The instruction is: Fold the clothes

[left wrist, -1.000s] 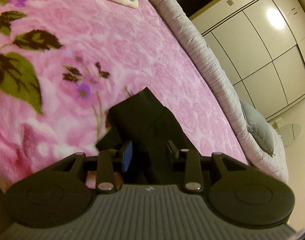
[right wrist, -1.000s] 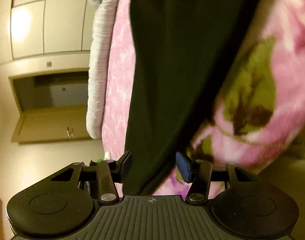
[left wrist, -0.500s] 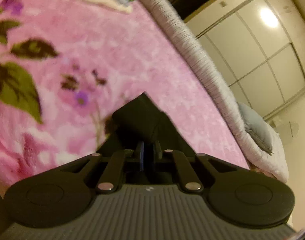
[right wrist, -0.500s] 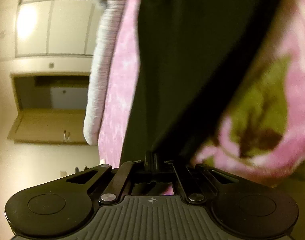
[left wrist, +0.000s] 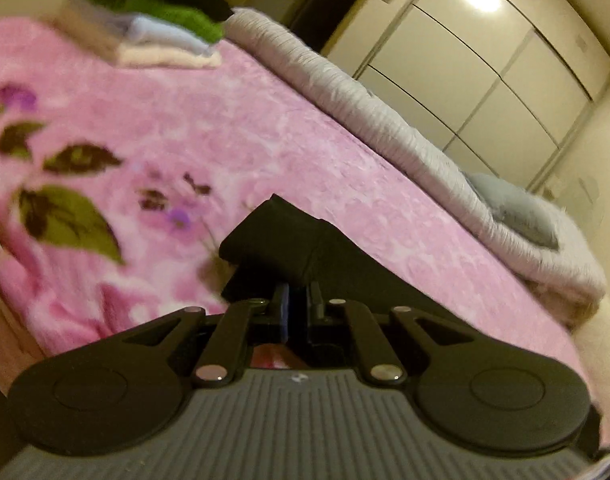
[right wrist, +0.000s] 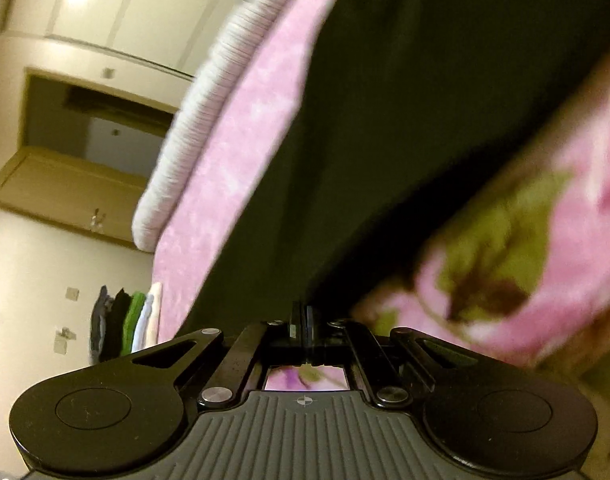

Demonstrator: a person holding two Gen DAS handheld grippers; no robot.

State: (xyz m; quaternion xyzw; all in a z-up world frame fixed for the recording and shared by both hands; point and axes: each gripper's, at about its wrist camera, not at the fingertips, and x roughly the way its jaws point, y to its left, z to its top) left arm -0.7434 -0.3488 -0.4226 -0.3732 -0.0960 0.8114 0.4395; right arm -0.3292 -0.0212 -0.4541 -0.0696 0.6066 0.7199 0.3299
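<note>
pink floral blanket covers the bed, with a stack of folded clothes at its far end and pale wardrobe doors behind. my left hand-held gripper has just closed and pinches a corner of the black garment lying on the blanket. my right hand-held gripper is clamped on another edge of the same garment, which stretches away across the bed.
</note>
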